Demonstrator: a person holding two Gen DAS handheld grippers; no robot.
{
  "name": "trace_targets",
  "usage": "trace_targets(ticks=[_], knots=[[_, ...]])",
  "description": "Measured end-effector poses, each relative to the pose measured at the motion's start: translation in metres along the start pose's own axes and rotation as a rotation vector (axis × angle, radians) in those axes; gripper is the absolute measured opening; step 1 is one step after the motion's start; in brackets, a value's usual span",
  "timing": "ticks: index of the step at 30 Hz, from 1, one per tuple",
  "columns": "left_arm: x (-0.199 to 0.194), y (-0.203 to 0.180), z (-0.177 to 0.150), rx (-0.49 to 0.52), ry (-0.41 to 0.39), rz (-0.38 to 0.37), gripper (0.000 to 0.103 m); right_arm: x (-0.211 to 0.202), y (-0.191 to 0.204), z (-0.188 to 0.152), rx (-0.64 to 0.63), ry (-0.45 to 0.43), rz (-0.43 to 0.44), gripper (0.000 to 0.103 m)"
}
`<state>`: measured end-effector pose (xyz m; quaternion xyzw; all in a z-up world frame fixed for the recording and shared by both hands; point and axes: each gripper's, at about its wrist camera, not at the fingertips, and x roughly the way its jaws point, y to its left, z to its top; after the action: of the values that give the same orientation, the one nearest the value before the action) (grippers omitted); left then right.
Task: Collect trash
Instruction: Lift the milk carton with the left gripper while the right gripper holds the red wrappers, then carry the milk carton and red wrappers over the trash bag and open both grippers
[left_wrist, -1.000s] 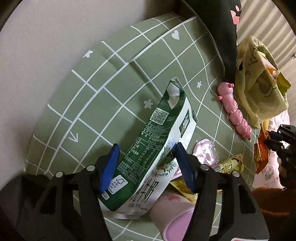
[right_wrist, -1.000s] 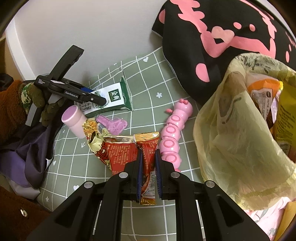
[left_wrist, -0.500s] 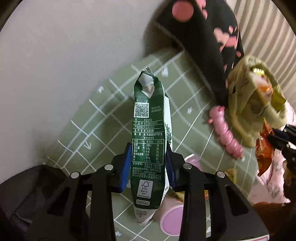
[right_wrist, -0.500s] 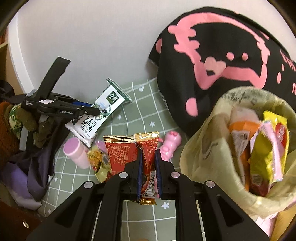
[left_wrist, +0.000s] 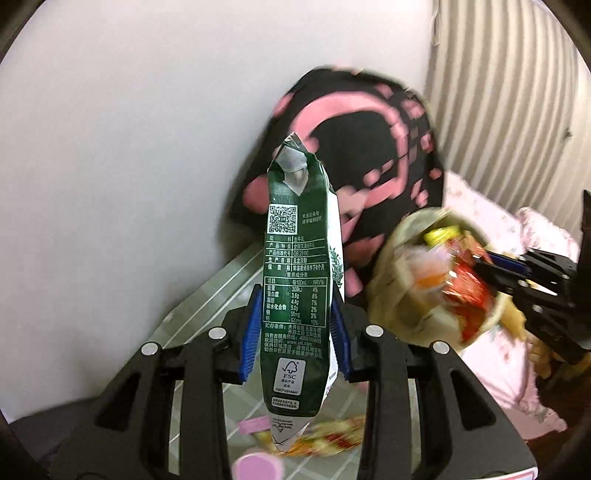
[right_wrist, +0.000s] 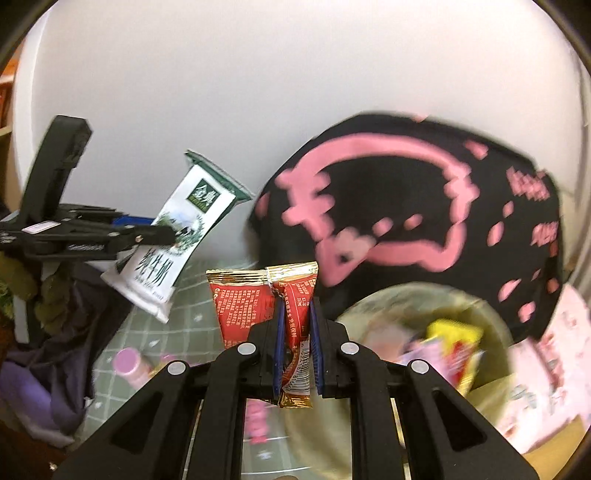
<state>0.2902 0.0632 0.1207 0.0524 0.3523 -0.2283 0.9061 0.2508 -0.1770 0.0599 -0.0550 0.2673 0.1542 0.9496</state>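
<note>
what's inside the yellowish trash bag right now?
The trash bag already holds crumpled wrappers: a yellow-and-red one and pinkish ones. Motion blur and the bag's wall hide whatever lies deeper.

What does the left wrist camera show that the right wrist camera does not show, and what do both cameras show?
Only the left wrist view shows the carton's dark green back with its QR code and nutrition table, and the ribbed wall on the right.

Only the right wrist view shows the carton's white front, the barcode end of the red snack wrapper, and the purple cloth.

Both show the milk carton clamped in the left gripper, the right gripper shut on the wrapper, the trash bag, the black and pink cushion, the green checked mat and a pink bottle.
</note>
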Motion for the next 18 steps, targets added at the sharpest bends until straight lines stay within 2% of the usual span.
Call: trace_targets(ticks=[3, 11, 14, 18], knots=[[-0.003, -0.027, 0.013, 0.027, -0.037, -0.051, 0.032, -0.013, -0.022, 0.009, -0.002, -0.026, -0.066, 0.013], [0.034, -0.094, 0.039, 0.033, -0.073, -0.205, 0.032, -0.037, -0.085, 0.004, 0.064, -0.02, -0.191, 0.013], [0.052, -0.113, 0.044, 0.017, -0.069, -0.274, 0.032, -0.041, -0.111, -0.003, 0.118, -0.005, -0.219, 0.013], [0.067, -0.132, 0.047, 0.012, -0.068, -0.324, 0.032, -0.037, -0.14, -0.014, 0.185, 0.025, -0.224, 0.014]])
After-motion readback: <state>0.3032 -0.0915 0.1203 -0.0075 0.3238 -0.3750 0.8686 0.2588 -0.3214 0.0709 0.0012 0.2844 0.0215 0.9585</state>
